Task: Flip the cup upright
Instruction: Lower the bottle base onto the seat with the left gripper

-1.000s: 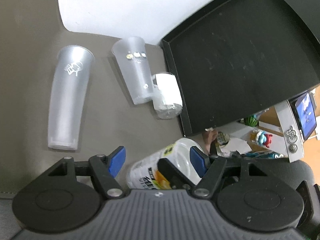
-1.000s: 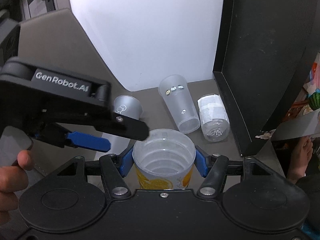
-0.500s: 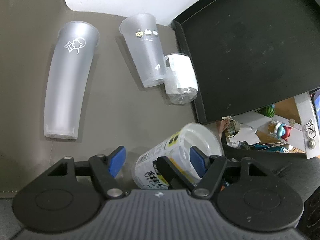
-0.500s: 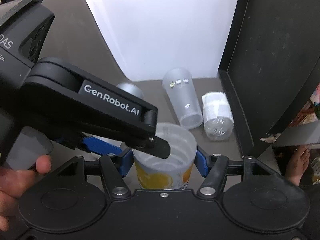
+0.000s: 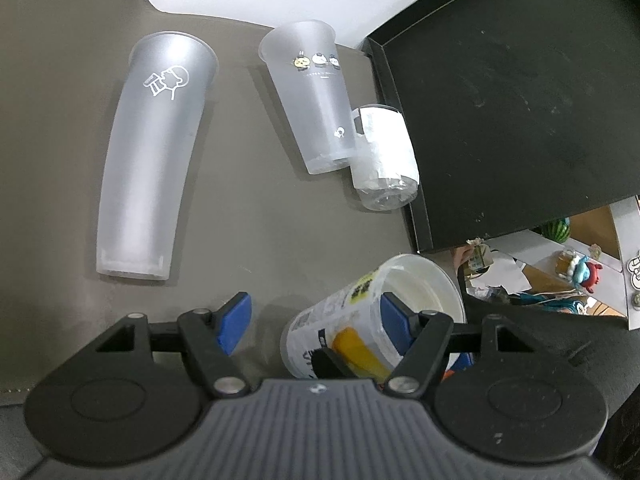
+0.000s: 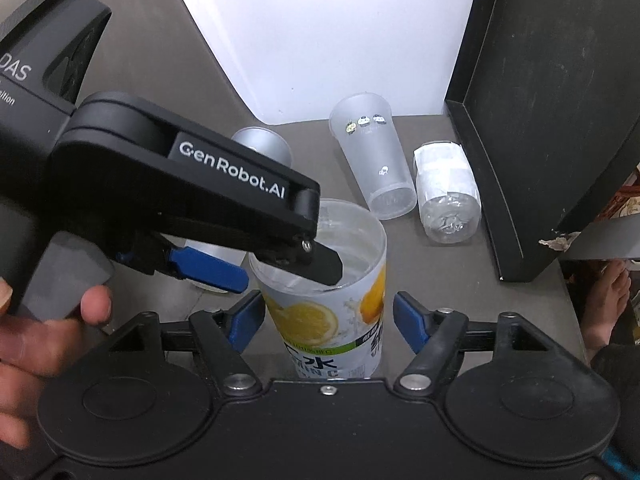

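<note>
A clear cup with lemon print stands upright on the grey table, also in the left wrist view. My right gripper is open, its blue fingers apart on each side of the cup, not touching. My left gripper is open; its right finger reaches inside the cup's mouth and its left finger is outside. In the right wrist view the left gripper's black finger dips into the cup's rim.
A tall frosted cup, a shorter frosted cup and a small clear labelled cup lie on their sides further back. A black tray stands at the right. A white sheet lies at the back.
The right gripper has opened and let go of the lemon cup, which now stands on the table. The left gripper moved in, one finger inside the cup's mouth.
</note>
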A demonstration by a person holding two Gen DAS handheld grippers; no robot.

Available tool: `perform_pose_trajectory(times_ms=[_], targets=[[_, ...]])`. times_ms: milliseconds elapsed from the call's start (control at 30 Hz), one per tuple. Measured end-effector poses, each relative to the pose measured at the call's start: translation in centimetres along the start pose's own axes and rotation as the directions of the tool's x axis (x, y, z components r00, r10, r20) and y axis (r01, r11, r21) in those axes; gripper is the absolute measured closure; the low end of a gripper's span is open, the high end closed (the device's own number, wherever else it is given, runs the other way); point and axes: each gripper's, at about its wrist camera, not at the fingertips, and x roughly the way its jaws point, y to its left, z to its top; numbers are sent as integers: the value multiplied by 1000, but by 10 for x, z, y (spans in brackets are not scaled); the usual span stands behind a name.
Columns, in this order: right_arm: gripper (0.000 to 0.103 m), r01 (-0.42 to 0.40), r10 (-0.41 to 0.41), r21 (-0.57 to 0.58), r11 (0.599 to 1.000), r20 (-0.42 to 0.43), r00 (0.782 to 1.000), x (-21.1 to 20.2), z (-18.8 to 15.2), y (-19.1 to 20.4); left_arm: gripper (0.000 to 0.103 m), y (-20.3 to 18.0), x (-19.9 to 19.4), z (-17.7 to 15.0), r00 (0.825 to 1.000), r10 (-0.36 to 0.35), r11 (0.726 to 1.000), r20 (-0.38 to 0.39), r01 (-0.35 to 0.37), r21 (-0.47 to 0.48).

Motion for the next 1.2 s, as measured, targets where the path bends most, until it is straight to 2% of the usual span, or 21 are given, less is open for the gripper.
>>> perform_pose_trajectory(times_ms=[433,567,667,1200], targets=[[33,6,-7,-12,1000,-71,997,8,-3,0,34,4,-3,1,999,33,999,12,-33,-23],[30,-3,1,-13,1000,-99,995,7,-5,3,34,4,-6,0,999,41,999,17,-40,-22],[21,-5,4,-20,1000,-94,996,5,-5,4,34,2,-8,0,999,44,999,22,-44,-18],[20,-32,30,-26,999,-72,997,-2,-1,-1,34,-2,-12,4,997,64,998,45,-63,-13]])
